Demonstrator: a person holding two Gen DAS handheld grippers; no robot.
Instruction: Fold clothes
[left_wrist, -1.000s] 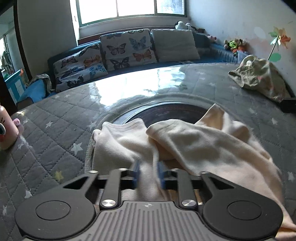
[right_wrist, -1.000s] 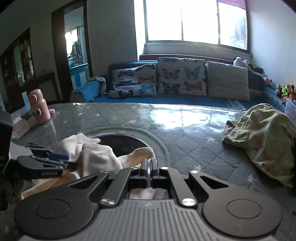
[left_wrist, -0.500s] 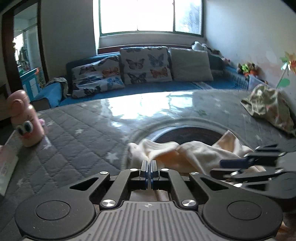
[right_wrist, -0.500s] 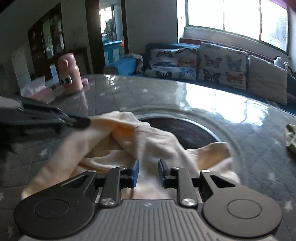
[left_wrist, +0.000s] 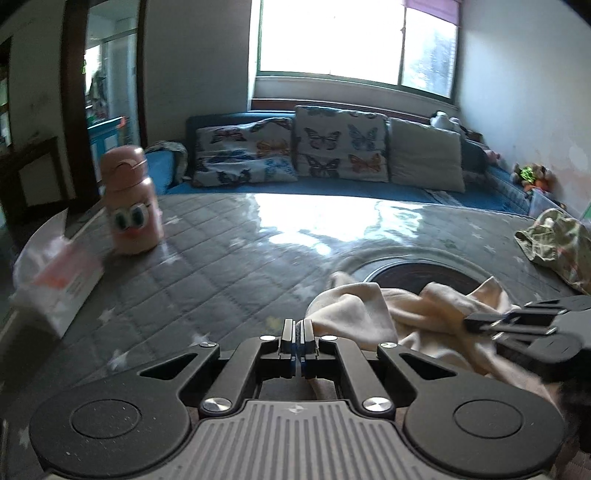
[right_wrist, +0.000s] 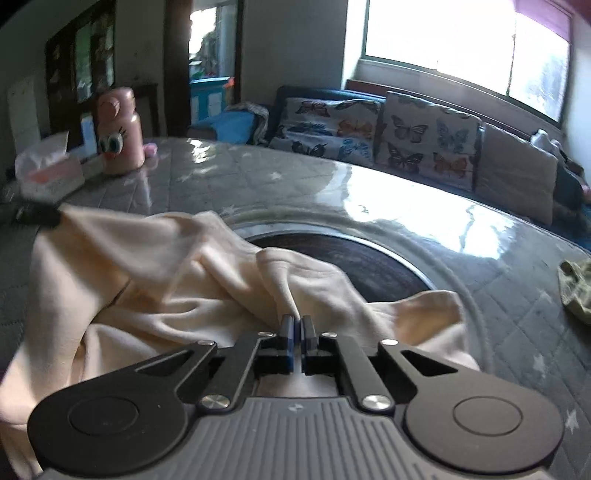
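Note:
A cream garment (right_wrist: 155, 280) lies crumpled on the grey quilted table (left_wrist: 221, 266), partly over a dark round inset (right_wrist: 354, 258). My left gripper (left_wrist: 297, 326) is shut on one edge of the garment (left_wrist: 362, 310). In the right wrist view the left gripper (right_wrist: 40, 218) shows at the far left, holding that corner pulled up and taut. My right gripper (right_wrist: 297, 326) is shut on a raised fold in the middle of the cloth. In the left wrist view the right gripper (left_wrist: 469, 321) reaches in from the right, its tips on the cloth.
A pink bottle with cartoon eyes (left_wrist: 131, 206) and a tissue box (left_wrist: 59, 273) stand at the table's left. A green patterned garment (left_wrist: 557, 243) lies at the right. Behind the table runs a blue sofa with butterfly cushions (left_wrist: 336, 144).
The left gripper shut on the garment's edge and carried it leftward and up. The right gripper opened, came down over the cloth and shut on a fold.

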